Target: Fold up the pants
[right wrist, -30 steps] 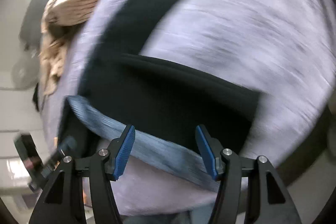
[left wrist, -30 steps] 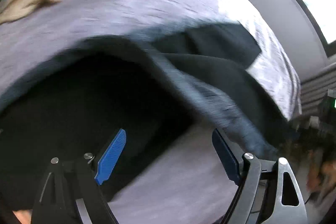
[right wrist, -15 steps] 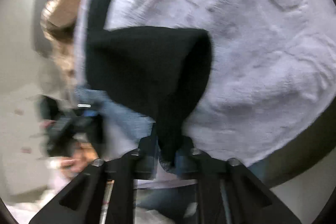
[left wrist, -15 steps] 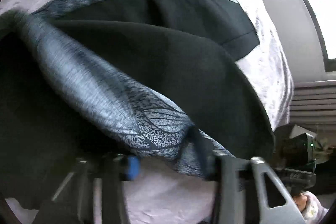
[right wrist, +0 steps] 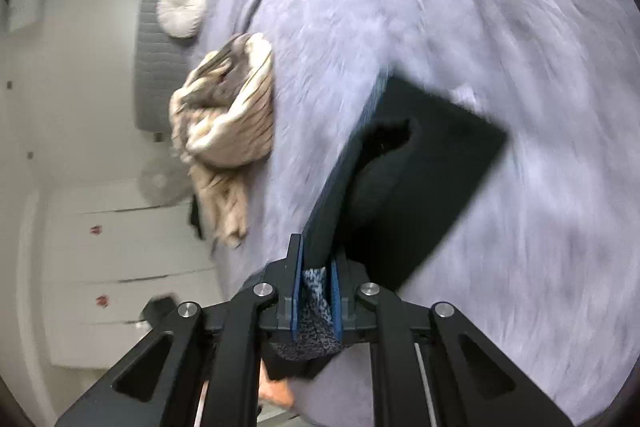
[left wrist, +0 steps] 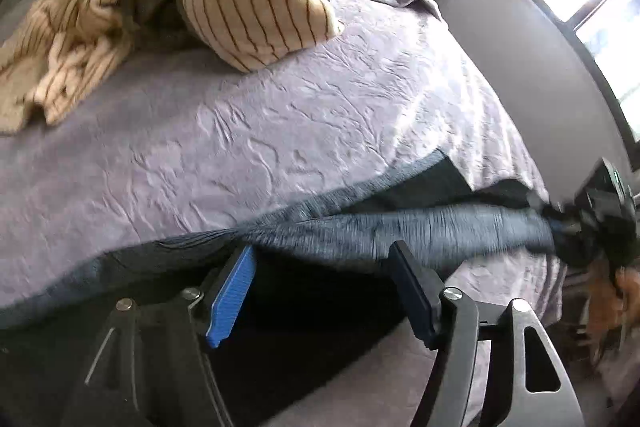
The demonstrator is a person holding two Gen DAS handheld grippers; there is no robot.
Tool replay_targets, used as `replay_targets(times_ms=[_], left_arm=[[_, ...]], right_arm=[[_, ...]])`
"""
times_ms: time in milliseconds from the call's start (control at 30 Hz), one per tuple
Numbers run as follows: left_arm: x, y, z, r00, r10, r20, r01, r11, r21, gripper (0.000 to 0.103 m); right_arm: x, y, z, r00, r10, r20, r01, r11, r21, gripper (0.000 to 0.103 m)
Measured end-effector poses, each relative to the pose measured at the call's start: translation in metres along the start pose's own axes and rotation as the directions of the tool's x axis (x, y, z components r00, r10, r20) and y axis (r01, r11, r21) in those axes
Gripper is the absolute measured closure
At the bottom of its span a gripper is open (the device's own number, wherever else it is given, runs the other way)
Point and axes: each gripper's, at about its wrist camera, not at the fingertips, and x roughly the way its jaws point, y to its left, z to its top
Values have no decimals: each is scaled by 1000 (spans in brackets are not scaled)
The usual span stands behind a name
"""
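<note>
The right claw (right wrist: 316, 291) is clenched on a grey-patterned fold of the dark pants (right wrist: 420, 187), which stretch from its pads out over the lavender bed (right wrist: 480, 7). The left claw (left wrist: 324, 291) stands released, its jaws having just been opening, with the pants' blue-grey band (left wrist: 380, 227) lying just beyond its blue fingertips (left wrist: 230, 297). A striped beige blanket (left wrist: 256, 3) sits bunched farther up the bed.
</note>
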Motion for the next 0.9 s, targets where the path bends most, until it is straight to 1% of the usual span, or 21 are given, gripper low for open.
replay_targets(times_ms=[67,100,133,167,200,233,267,300,333,400,467,500,567,633,700,767,833,900], left_arm=[[-1,-1,3,1000,21,5,-21,1000,18,33],[-6,3,2,1000,29,8,-29,999,23,33],[-12,11,2,999,32,10,-32,999,19,33],[-15,16,2,999,35,12,-35,999,14,33],[-17,22,1,999,49,16,-49,999,6,26],[-18,31,0,997,79,17,-79,997,-3,19],[-14,34,1,994,107,18,-107,994,-10,16],[-9,39,-1,992,127,10,-127,992,-18,16],[-4,47,-4,990,144,-7,-144,989,-30,16],[6,59,-14,981,189,-41,-191,980,-50,16],[6,71,-31,980,191,-62,-196,977,-85,16],[4,74,-39,980,185,-67,-191,977,-100,16],[2,79,-61,982,166,-89,-177,975,-134,16],[3,82,-78,978,172,-115,-188,971,-146,16],[5,87,-93,972,189,-136,-211,963,-167,16],[9,96,-101,968,200,-149,-227,954,-195,16],[16,109,-106,959,235,-156,-265,940,-216,16],[23,119,-110,956,238,-173,-275,931,-241,16]], right_arm=[[16,5,24,1000,-2,14,1,999,40,88],[20,6,30,1000,-6,18,5,999,51,86],[24,7,35,1000,-18,23,17,998,56,85],[31,11,42,999,-40,27,39,998,54,81],[30,11,51,998,-57,29,56,998,39,77],[35,16,58,996,-87,31,86,996,16,58],[39,24,62,990,-135,42,136,990,-27,33],[37,31,62,985,-164,63,168,984,-65,27],[34,38,61,980,-178,90,188,976,-108,27],[29,46,56,982,-161,96,176,969,-175,27],[24,40,41,983,-161,88,176,964,-200,27],[25,32,37,985,-158,71,170,966,-196,27],[35,13,22,990,-139,7,138,975,-177,30],[53,-4,6,989,-137,-52,126,978,-168,32],[68,-16,-1,990,-126,-70,115,983,-144,33],[80,-25,-5,994,-84,-75,76,991,-106,34],[95,-31,-6,996,-37,-78,30,996,-84,34],[110,-29,-6,997,-17,-81,11,997,-75,37]])
